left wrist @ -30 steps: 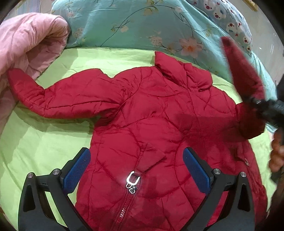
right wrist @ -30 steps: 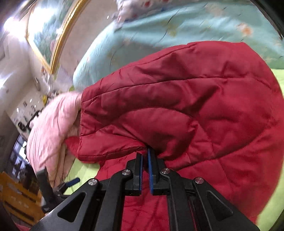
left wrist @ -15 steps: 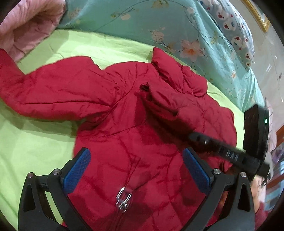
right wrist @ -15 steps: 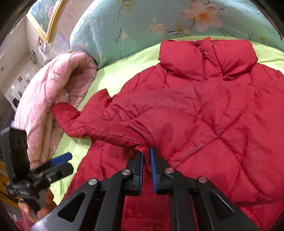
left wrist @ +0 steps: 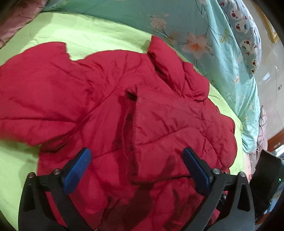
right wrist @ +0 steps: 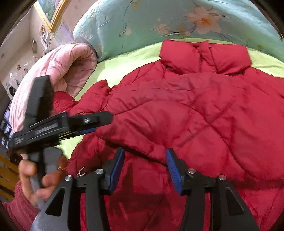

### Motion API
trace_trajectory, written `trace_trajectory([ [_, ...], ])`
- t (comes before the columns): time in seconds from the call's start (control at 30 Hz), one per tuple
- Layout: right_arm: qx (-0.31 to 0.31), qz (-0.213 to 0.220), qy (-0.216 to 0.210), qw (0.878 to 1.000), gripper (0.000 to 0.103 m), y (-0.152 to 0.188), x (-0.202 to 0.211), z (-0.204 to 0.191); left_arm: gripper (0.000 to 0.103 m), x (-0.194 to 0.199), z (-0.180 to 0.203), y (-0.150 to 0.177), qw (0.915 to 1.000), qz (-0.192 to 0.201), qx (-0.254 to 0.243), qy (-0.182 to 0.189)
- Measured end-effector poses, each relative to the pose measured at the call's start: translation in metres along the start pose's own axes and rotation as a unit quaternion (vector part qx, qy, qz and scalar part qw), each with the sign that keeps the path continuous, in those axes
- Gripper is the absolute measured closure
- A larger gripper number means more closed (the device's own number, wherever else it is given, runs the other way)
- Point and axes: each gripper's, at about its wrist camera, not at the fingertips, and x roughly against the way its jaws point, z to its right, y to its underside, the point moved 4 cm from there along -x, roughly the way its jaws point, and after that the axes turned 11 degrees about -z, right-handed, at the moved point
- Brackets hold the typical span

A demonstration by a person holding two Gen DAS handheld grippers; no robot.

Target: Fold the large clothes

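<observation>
A red puffer jacket [left wrist: 113,110] lies front up on the green sheet, collar [right wrist: 204,55] toward the far side. One sleeve [left wrist: 177,124] is folded across the chest, and the other sleeve [left wrist: 35,97] stretches out to the left. My right gripper [right wrist: 145,151] hovers just short of the folded sleeve's cuff [right wrist: 134,136]. Its jaws are opening and the pads touch nothing. My left gripper [left wrist: 136,151] stands wide over the jacket's middle, its jaws closing a little with only cloth below them. The left gripper [right wrist: 102,124] also shows in the right wrist view, held by a hand [right wrist: 35,177].
A rolled pink quilt [right wrist: 62,67] lies at the left of the bed. A teal floral duvet [left wrist: 195,26] and a printed pillow [left wrist: 246,35] bank up behind the collar. The green sheet [left wrist: 79,32] shows around the jacket. A framed picture [right wrist: 51,12] hangs on the wall.
The right gripper brought the sleeve down across the jacket's chest, then parted its jaws and let the cuff go. The left gripper moved in closer over the jacket.
</observation>
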Motion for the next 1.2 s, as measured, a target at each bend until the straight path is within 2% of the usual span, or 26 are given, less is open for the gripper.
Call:
trace_trajectory([
  [0.07,-0.012,0.008,0.002,1.0,0.052,0.005,0.009,0.009,0.019,-0.003,0.005,-0.003,0.9999,0.004,-0.01,-0.001],
  [0.1,-0.018,0.011,0.004,1.0,0.052,0.007,0.014,0.013,0.037,-0.004,0.008,-0.004,0.9998,0.008,-0.018,-0.003],
  [0.13,-0.027,0.017,0.007,0.999,0.052,0.009,0.02,0.02,0.06,-0.005,0.011,-0.004,0.9996,0.01,-0.026,-0.005],
  [0.23,-0.05,0.032,0.008,0.998,0.051,0.011,0.034,0.036,0.083,-0.007,0.017,-0.007,0.9989,0.02,-0.039,-0.018],
  [0.3,-0.066,0.045,0.009,0.997,0.051,0.012,0.044,0.047,0.088,-0.001,0.02,-0.006,0.9973,0.033,-0.057,-0.032],
  [0.43,-0.087,0.086,0.018,0.992,0.051,0.015,0.069,0.066,0.09,0.017,0.015,-0.006,0.9907,0.064,-0.085,-0.084],
  [0.47,-0.091,0.101,0.027,0.99,0.051,0.015,0.077,0.072,0.09,0.022,0.01,-0.007,0.9877,0.073,-0.092,-0.103],
  [0.53,-0.093,0.122,0.067,0.986,0.051,0.011,0.089,0.086,0.09,0.023,0.0,-0.011,0.9859,0.071,-0.095,-0.117],
  [0.6,-0.095,0.108,0.107,0.984,0.05,0.002,0.086,0.099,0.089,0.018,-0.007,-0.013,0.9858,0.065,-0.094,-0.123],
  [0.7,-0.105,0.078,0.129,0.983,0.051,-0.013,0.072,0.118,0.089,0.011,-0.009,-0.011,0.9828,0.069,-0.099,-0.14],
  [0.83,-0.12,0.05,0.17,0.977,0.053,-0.024,0.053,0.149,0.089,0.008,-0.013,-0.011,0.9828,0.072,-0.093,-0.143],
  [0.93,-0.132,0.035,0.162,0.977,0.053,-0.026,0.037,0.164,0.088,0.005,-0.018,-0.012,0.9807,0.074,-0.097,-0.153],
  [1.03,-0.112,0.02,0.184,0.976,0.053,-0.027,0.019,0.164,0.084,-0.005,-0.022,-0.013,0.9797,0.069,-0.096,-0.162],
  [1.2,-0.11,0.022,0.188,0.976,0.052,-0.026,0.008,0.17,0.082,-0.013,-0.028,-0.013,0.9805,0.064,-0.095,-0.159],
])
